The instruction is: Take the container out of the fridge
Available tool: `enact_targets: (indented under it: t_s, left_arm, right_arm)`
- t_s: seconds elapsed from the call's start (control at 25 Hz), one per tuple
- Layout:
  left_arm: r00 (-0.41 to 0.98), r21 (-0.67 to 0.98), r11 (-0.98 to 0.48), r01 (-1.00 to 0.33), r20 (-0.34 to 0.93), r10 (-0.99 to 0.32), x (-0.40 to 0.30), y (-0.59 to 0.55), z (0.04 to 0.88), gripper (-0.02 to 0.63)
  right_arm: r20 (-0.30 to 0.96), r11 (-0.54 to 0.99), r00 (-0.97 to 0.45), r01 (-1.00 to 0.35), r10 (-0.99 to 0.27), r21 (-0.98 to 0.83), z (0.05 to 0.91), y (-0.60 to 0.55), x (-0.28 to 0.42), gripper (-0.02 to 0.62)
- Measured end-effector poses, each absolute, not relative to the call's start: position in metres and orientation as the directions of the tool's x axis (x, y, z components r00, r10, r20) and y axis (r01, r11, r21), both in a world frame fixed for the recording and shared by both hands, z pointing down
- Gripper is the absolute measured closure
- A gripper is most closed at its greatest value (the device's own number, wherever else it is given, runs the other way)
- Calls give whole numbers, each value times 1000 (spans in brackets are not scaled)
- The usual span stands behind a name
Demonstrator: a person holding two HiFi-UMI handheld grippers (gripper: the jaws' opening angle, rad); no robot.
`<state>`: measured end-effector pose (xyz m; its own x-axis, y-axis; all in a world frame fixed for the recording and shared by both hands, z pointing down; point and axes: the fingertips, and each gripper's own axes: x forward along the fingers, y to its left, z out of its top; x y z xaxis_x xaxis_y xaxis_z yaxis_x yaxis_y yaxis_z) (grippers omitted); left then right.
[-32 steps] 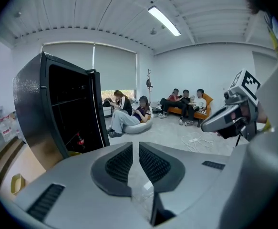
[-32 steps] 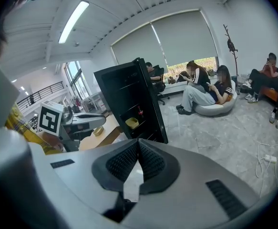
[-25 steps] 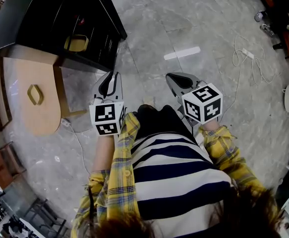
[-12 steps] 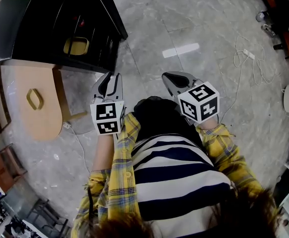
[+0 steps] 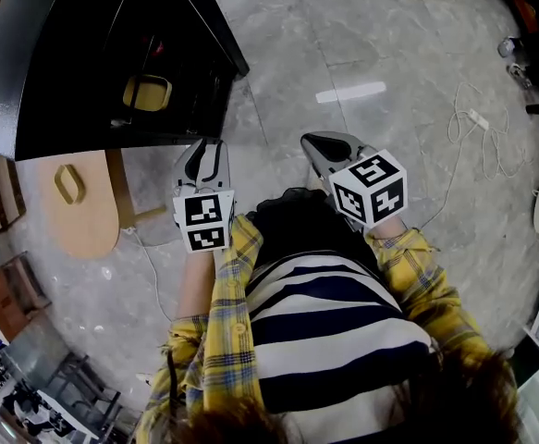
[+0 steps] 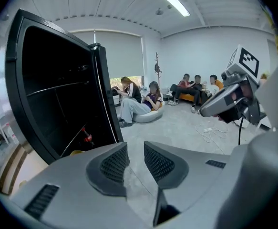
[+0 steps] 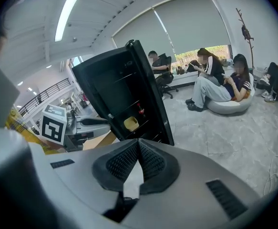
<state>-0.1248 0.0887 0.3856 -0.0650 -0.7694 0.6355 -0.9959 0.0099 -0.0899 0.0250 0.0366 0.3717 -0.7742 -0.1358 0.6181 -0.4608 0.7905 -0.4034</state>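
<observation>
Two grippers in front of one open fridge (image 5: 66,63). Left gripper (image 6: 136,159) nearer its doorway, jaws apart after just opening, nothing between. Right gripper (image 7: 138,149) further from the fridge, jaws closed together, empty. Inside the fridge, on a shelf: one yellow container (image 5: 147,92), contents not visible; also inside, one red bottle (image 7: 140,109). Beyond the fridge, two seated people (image 7: 224,85).
</observation>
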Motion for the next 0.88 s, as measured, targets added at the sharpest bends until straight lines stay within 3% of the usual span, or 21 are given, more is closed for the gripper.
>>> enact_targets:
  t_s: [0.4,0.88]
  left_arm:
    - [-164,-132,101,-986,686,-709,-132,42,413,506]
    - [-337,-323,135,-937,732,-592,-172,24,435,506]
  right_arm:
    - [619,834,-786,-353,-18,-424,391,-23,12,567]
    - [648,855,-758,-286,75,-433,431,-54,4,566]
